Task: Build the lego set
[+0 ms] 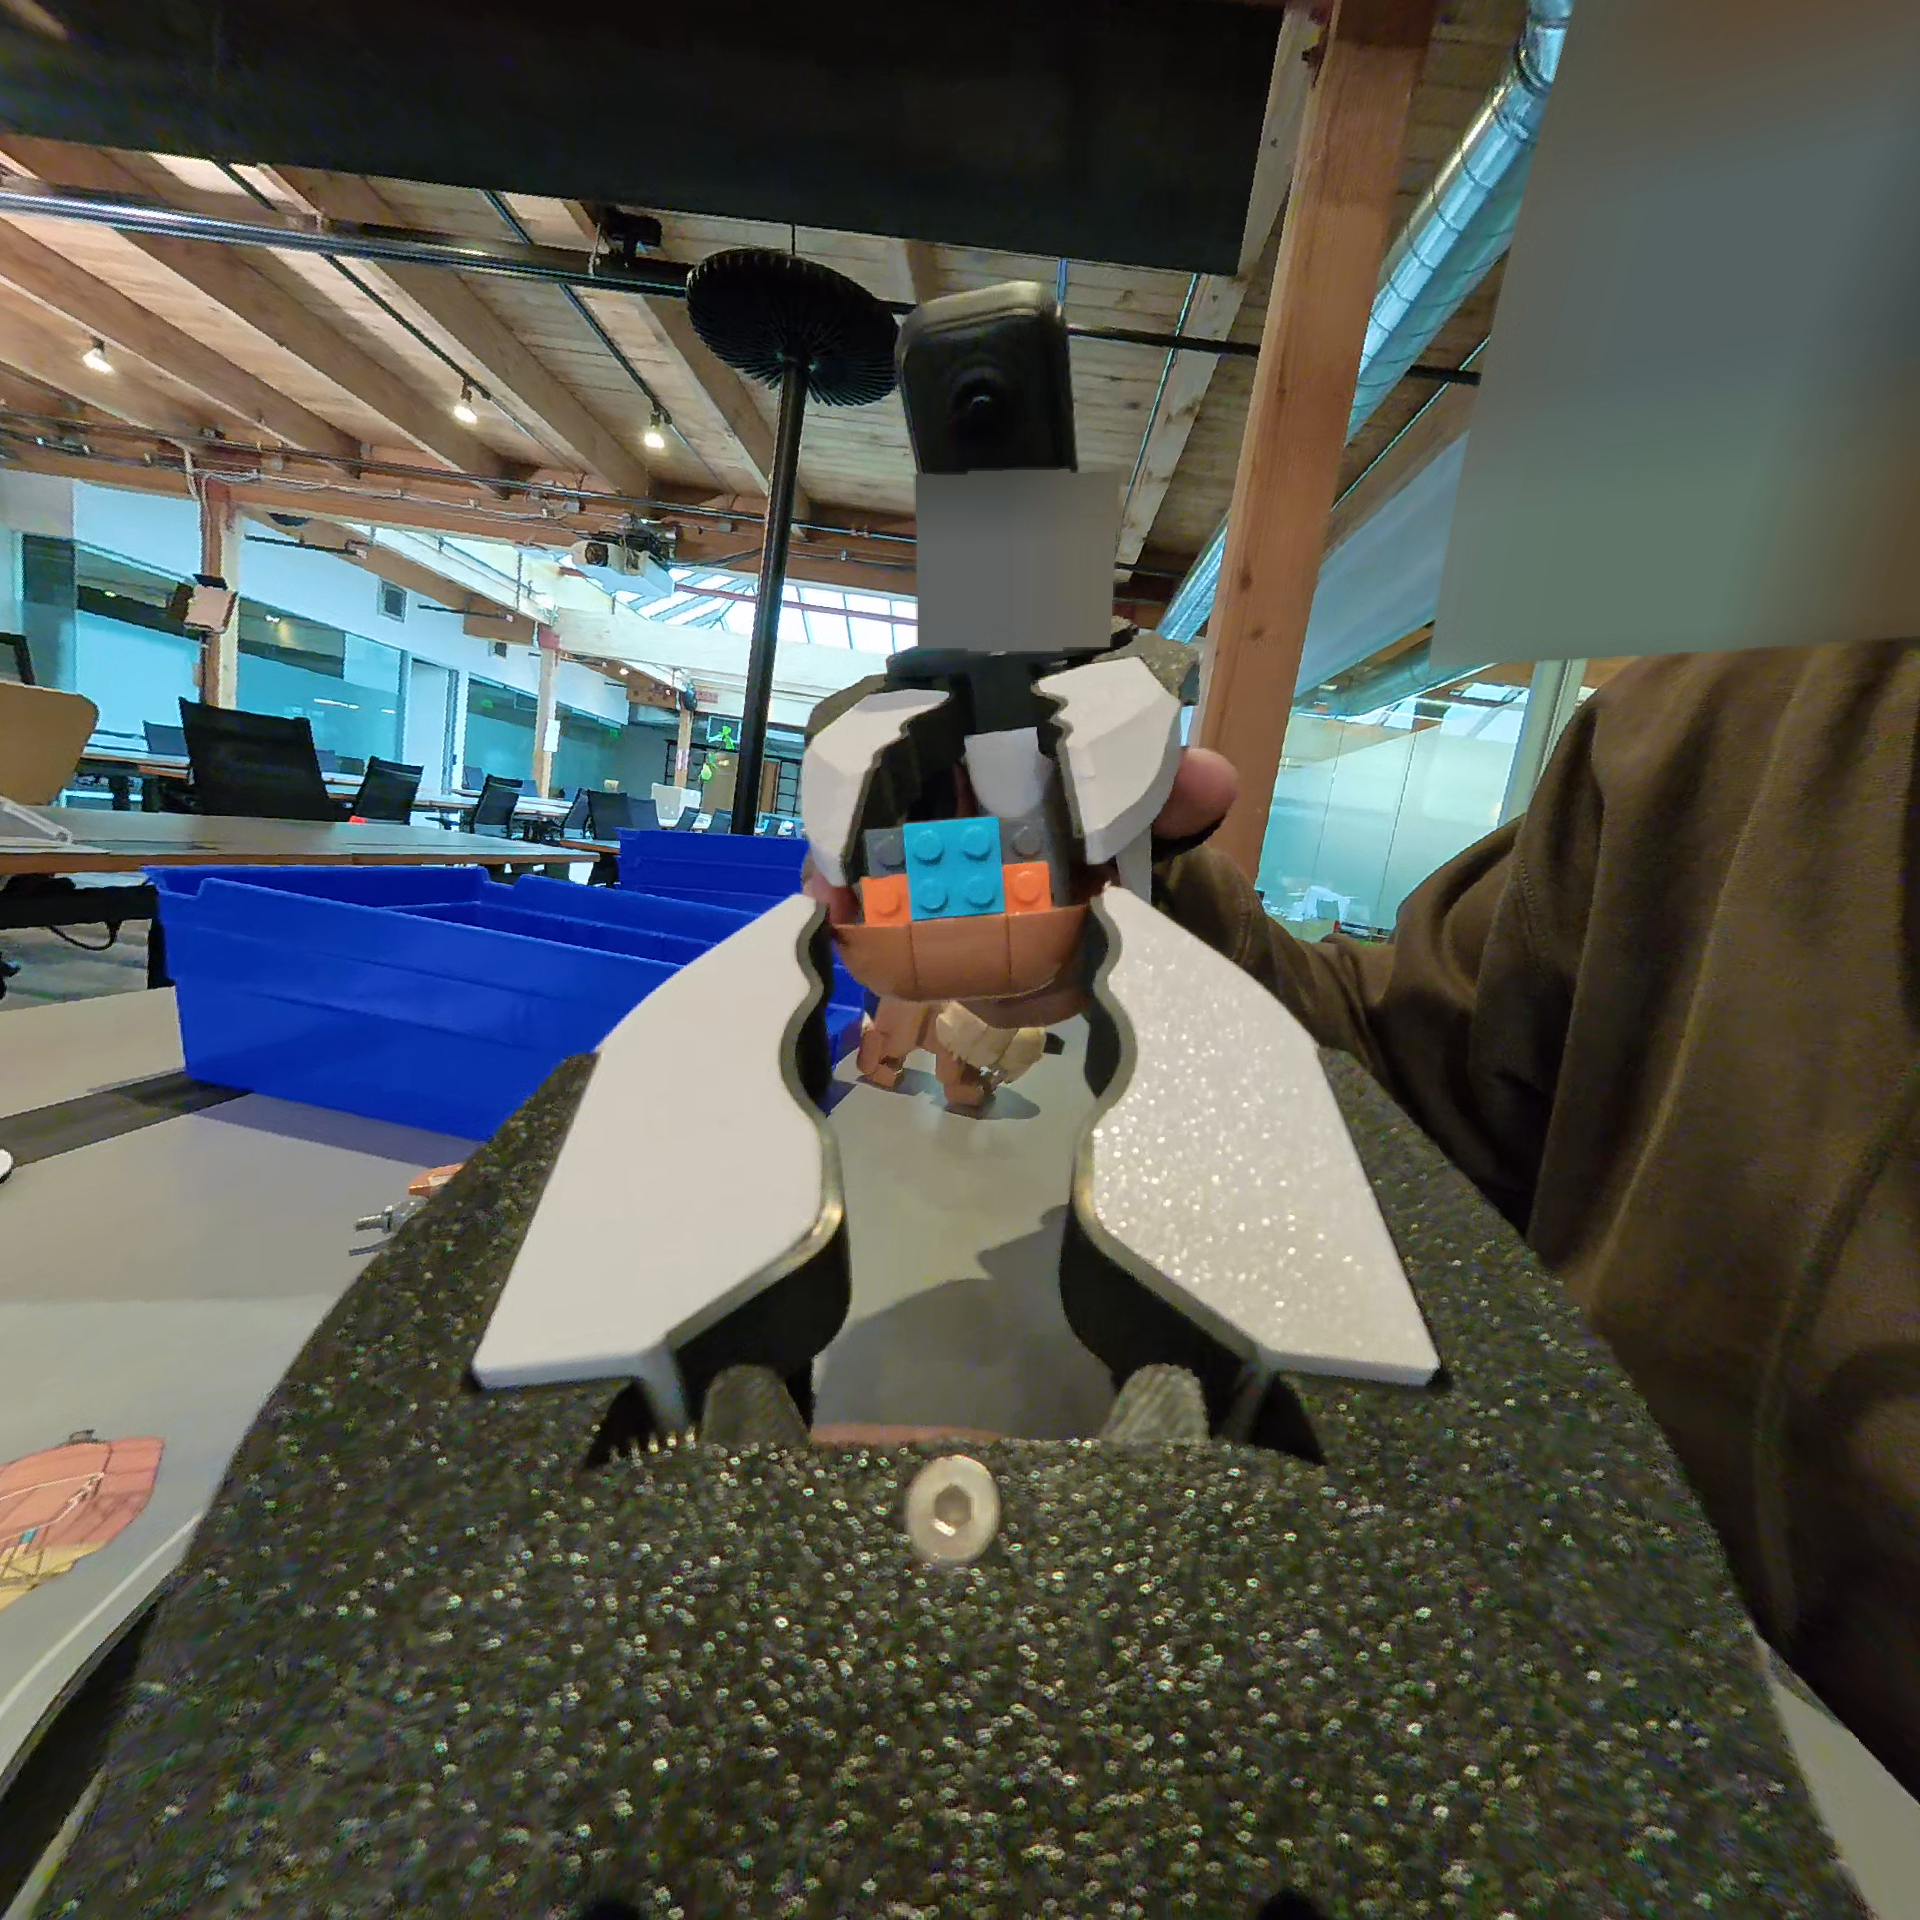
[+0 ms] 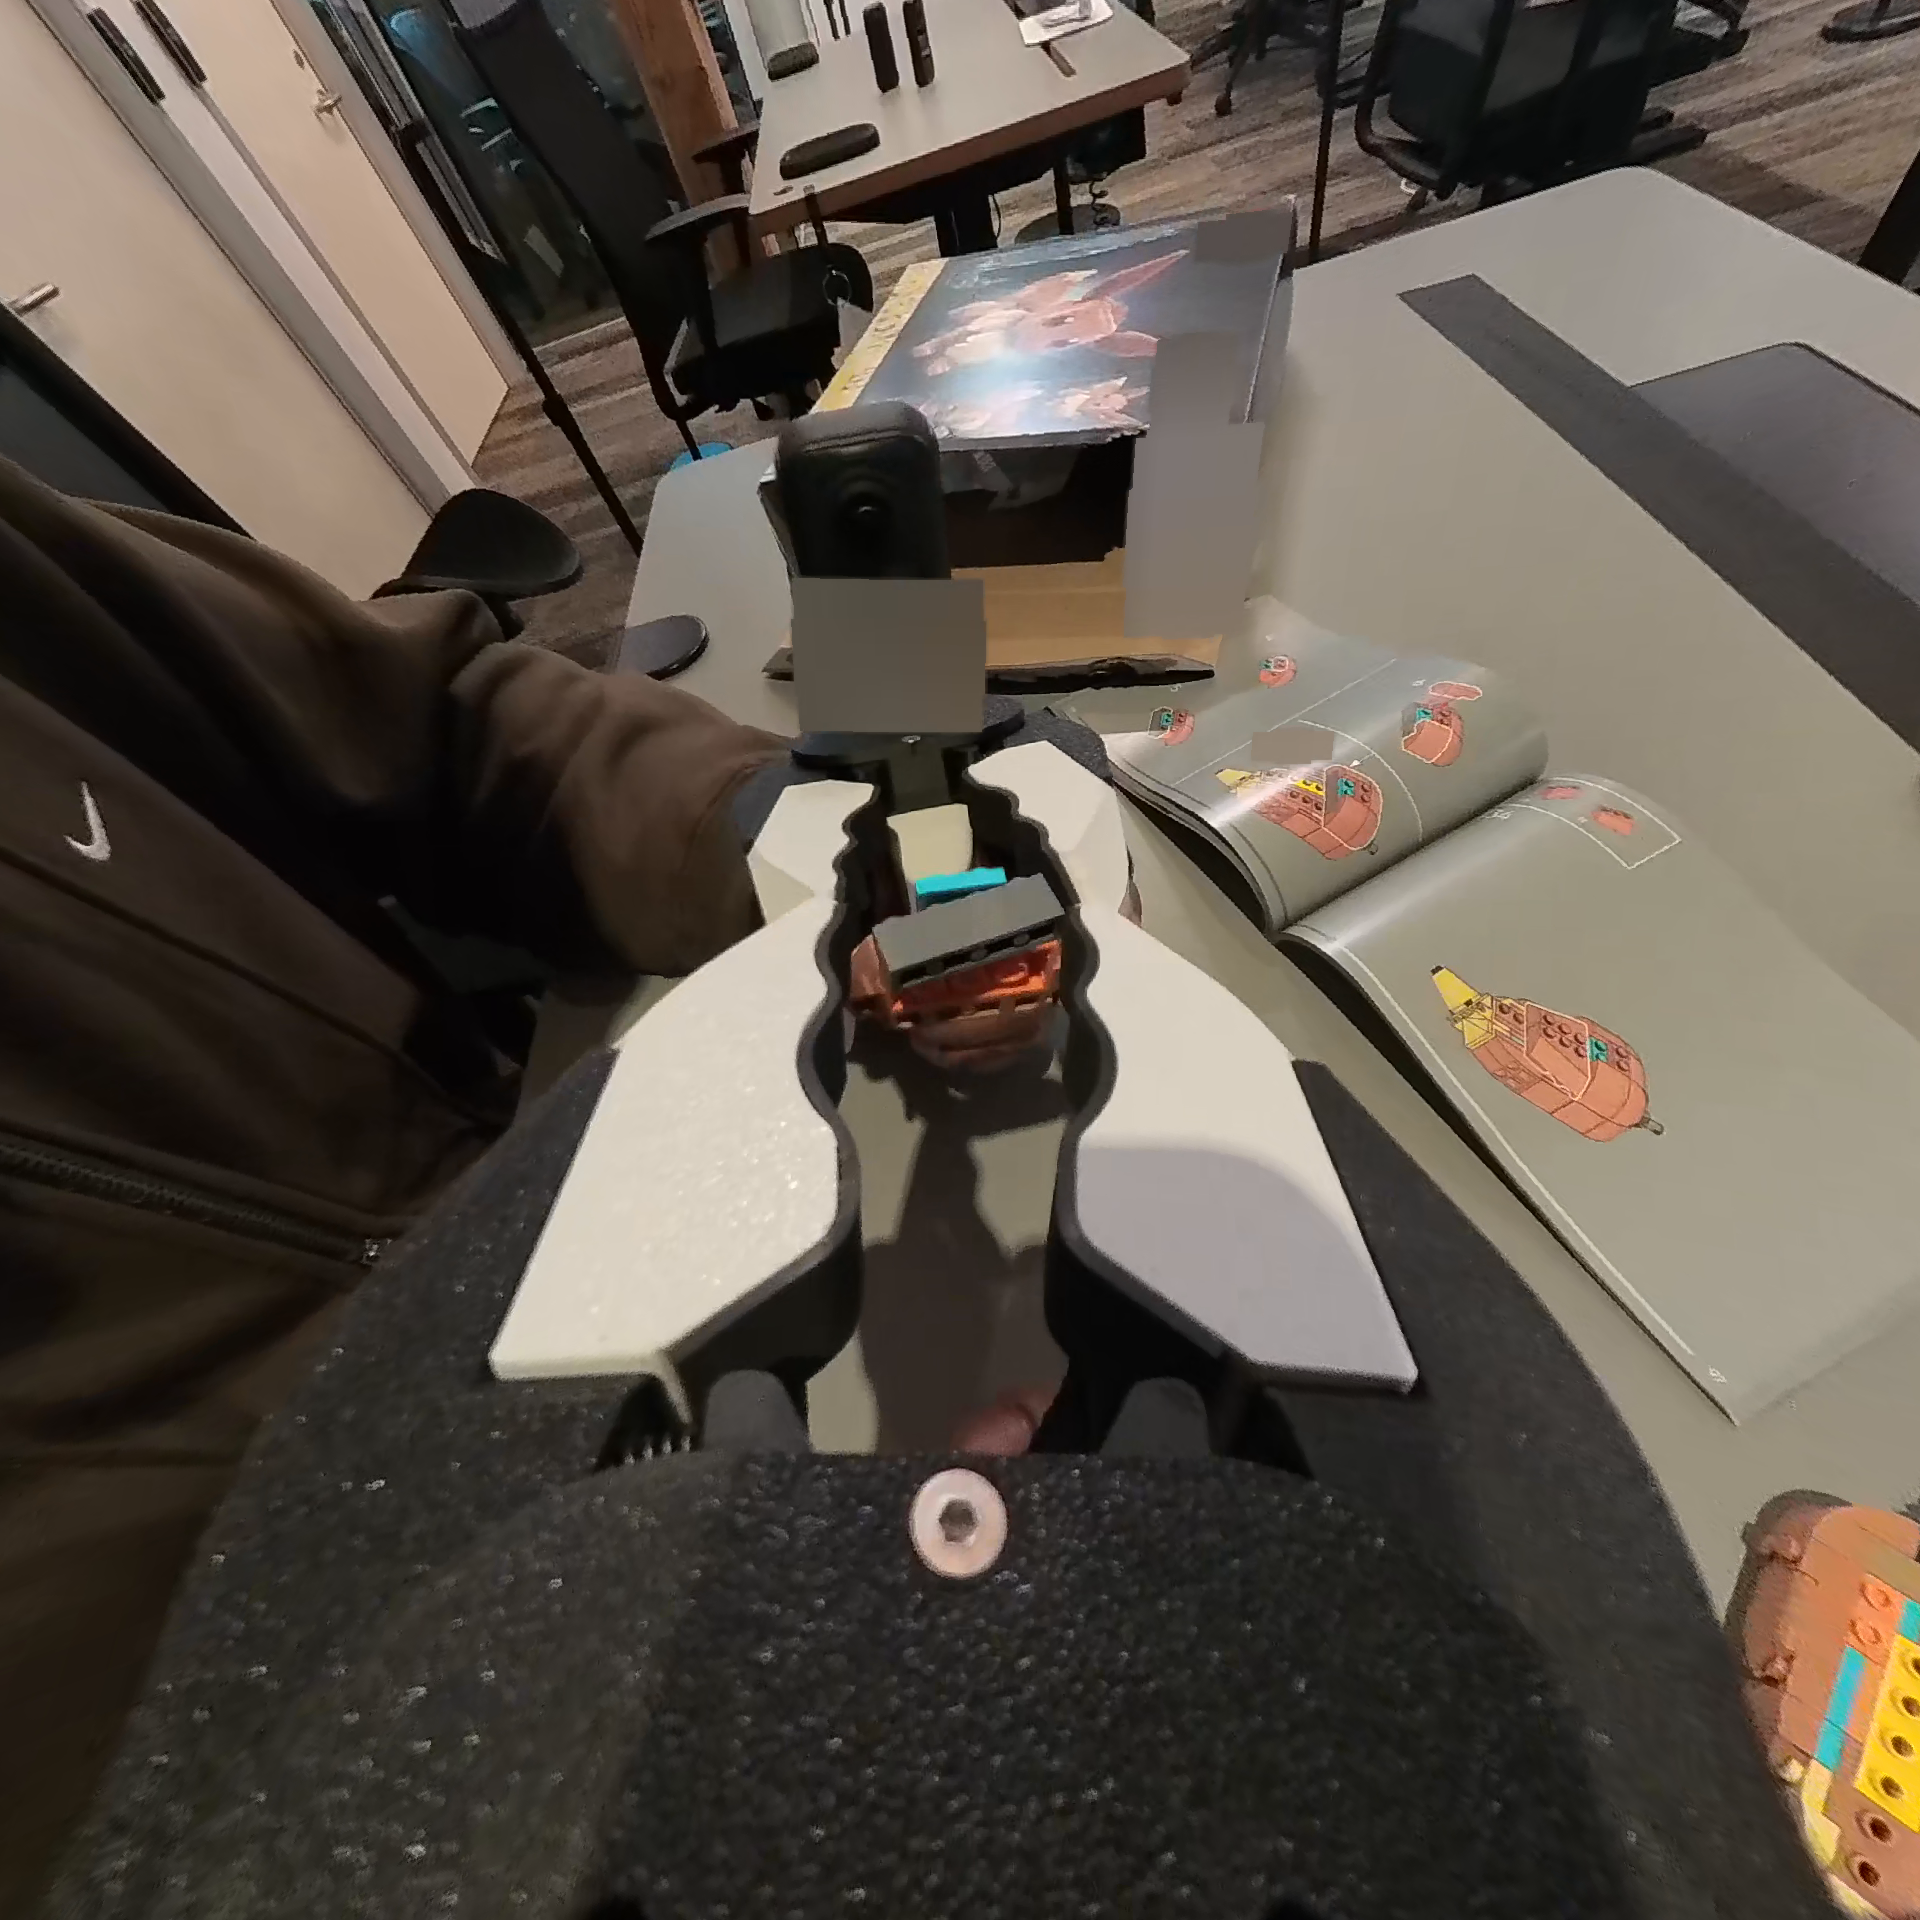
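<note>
A small lego sub-assembly (image 1: 961, 961) has a rounded brown shell with orange, teal and grey plates on top. It is held in the air between the two grippers, which face each other. My left gripper (image 1: 956, 914) is shut on the brown shell from its sides. My right gripper (image 1: 971, 847) comes from the far side and clamps the plate end. In the right wrist view my right gripper (image 2: 961, 925) is shut on the same sub-assembly (image 2: 971, 961), whose dark grey piece faces the camera. The left gripper's fingers (image 2: 1070, 821) show just behind it.
Blue bins (image 1: 416, 966) stand at the left on the grey table (image 1: 125, 1247). A small brown and tan lego figure (image 1: 971, 1055) stands behind the grippers. An open instruction booklet (image 2: 1507, 987), the set's box (image 2: 1060, 343) and a larger brown lego body (image 2: 1839, 1704) lie to the right. My two grippers' fingertips are within a few centimetres of each other.
</note>
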`<state>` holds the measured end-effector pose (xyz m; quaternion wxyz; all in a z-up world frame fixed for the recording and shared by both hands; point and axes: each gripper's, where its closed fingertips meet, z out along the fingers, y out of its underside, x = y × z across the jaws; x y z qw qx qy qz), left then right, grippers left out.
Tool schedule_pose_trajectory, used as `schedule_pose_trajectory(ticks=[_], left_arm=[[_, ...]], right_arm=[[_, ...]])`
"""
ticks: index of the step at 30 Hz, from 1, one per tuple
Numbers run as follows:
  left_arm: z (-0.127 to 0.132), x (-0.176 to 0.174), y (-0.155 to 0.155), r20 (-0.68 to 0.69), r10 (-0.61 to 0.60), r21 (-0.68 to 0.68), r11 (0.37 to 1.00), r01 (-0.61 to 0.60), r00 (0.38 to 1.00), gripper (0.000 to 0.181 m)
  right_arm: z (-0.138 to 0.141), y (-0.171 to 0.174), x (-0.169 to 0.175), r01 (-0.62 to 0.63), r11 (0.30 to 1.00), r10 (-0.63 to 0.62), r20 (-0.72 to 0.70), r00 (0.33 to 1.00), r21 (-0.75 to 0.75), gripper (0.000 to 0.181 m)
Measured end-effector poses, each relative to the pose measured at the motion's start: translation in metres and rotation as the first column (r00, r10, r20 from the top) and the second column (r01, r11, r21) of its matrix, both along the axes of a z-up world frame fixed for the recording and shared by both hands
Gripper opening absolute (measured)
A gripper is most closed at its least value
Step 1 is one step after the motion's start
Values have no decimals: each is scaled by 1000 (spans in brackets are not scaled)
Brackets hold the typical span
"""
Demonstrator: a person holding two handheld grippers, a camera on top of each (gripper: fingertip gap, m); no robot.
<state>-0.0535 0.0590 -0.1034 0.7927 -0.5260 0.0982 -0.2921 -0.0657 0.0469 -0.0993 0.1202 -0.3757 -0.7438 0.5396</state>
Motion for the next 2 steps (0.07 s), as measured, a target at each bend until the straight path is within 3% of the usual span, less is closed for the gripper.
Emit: schedule_pose_trajectory(ticks=[2], left_arm=[[1, -1, 0, 5, 1, 2, 1000, -1, 1000, 47]], right_arm=[[1, 0, 0, 4, 1000, -4, -1, 1000, -1, 39]])
